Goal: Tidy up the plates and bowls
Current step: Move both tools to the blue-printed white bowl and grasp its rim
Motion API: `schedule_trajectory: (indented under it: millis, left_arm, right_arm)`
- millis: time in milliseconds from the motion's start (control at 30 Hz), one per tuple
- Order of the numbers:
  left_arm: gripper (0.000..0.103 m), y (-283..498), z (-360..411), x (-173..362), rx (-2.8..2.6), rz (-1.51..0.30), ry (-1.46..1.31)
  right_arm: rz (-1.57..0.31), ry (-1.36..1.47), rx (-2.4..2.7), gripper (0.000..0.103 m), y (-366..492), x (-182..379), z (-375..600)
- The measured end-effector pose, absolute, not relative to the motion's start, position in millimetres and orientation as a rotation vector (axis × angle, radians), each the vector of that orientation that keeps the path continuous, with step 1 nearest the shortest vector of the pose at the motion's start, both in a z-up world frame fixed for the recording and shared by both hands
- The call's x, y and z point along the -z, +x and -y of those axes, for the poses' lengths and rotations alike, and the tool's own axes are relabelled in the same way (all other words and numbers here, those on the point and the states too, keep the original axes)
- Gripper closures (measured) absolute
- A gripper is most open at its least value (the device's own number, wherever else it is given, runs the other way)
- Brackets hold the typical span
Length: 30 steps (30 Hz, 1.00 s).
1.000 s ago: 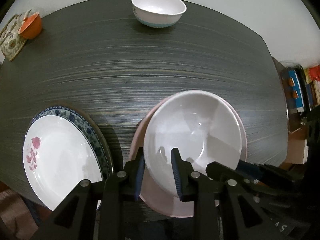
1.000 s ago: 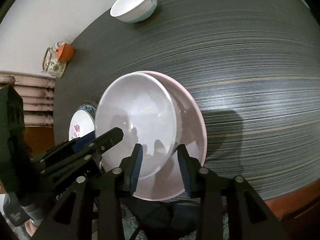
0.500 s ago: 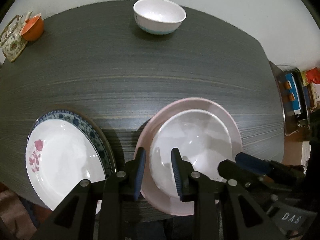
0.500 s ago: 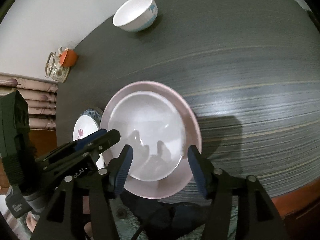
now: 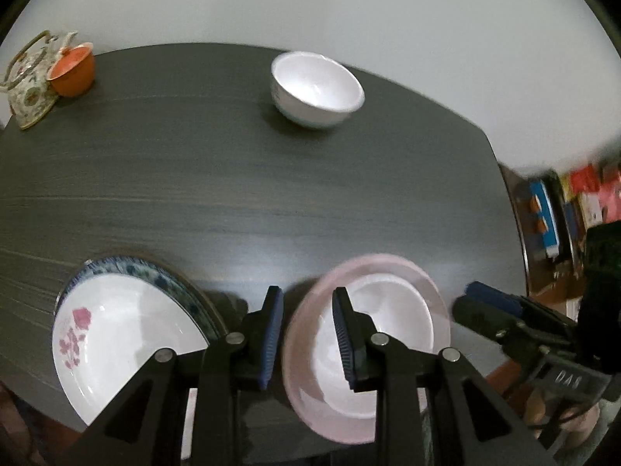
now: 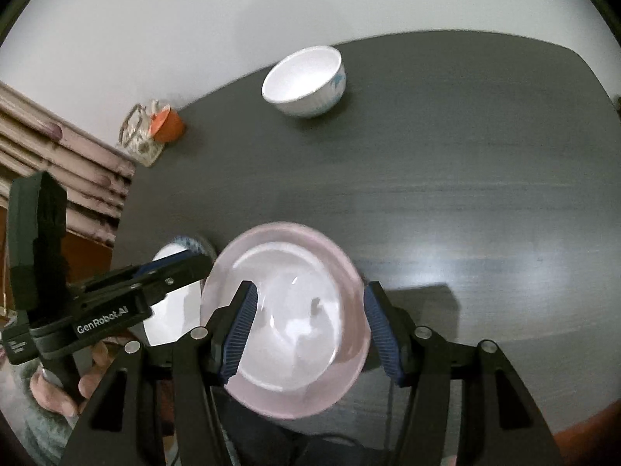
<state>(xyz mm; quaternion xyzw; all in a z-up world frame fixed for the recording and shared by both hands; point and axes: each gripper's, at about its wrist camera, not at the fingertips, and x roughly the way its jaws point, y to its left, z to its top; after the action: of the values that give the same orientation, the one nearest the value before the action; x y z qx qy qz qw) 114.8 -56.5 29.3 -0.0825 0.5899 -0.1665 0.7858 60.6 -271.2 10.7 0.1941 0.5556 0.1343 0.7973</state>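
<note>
One bowl [image 6: 295,310] (unheld) below right claw [image 6: 308,330]

Glossy glazed ceramic white bowl [image 6: 289,318], glossy pink plate [image 6: 349,272], matt streaked dark wood-grain table [image 6: 446,163]

The right gripper [image 6: 308,324] is hovering above a white bowl [image 6: 295,322] that is sitting inside a pink plate [image 6: 351,272] at the near edge of the dark wood-grain table [image 6: 446,178]. Its jaws are opening, with blue-ribbed pads standing to either side of the dishes and not pressing on them. At near left, a hand [image 6: 73,384] is holding the left gripper [image 6: 182,266], which is reaching toward the pink plate's left rim above a white plate with a blue rim [image 6: 170,310]. At the far side a white bowl with blue markings [image 6: 304,81] is standing alone. At far left an orange cup [image 6: 167,126] is sitting just beside a floral teapot [image 6: 139,139].
</note>
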Motion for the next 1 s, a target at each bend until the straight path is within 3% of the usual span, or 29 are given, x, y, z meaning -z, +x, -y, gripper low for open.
schedule_trajectory:
  millis: [100, 133, 233, 700, 900, 1000]
  left_arm:
    - [0.076, 135, 41, -28, 0.295, -1.253, -0.23]
    - [0.076, 139, 36, -27, 0.283, -1.25, -0.247]
    - [0.076, 163, 23, -25, 0.23, -1.23, -0.294]
    - [0.076, 271, 21, 10, 0.249, -1.251, -0.516]
    - [0.076, 302, 35, 23, 0.265, -1.248, -0.522]
    - [0.076, 316, 42, 32, 0.263, -1.256, -0.496]
  right_arm:
    - [-1.16, 0.412, -0.271, 0.037, 74, -16, 287]
    - [-1.147, 0.413, -0.263, 0.03, 77, -18, 290]
    - [-1.078, 0.431, -0.248, 0.024, 93, -25, 307]
    - [-1.058, 0.423, -0.284, 0.024, 200, -21, 310]
    - [-1.093, 0.5, -0.276, 0.028, 241, 2, 304]
    - [-1.121, 0.473, -0.277, 0.035, 257, 16, 295]
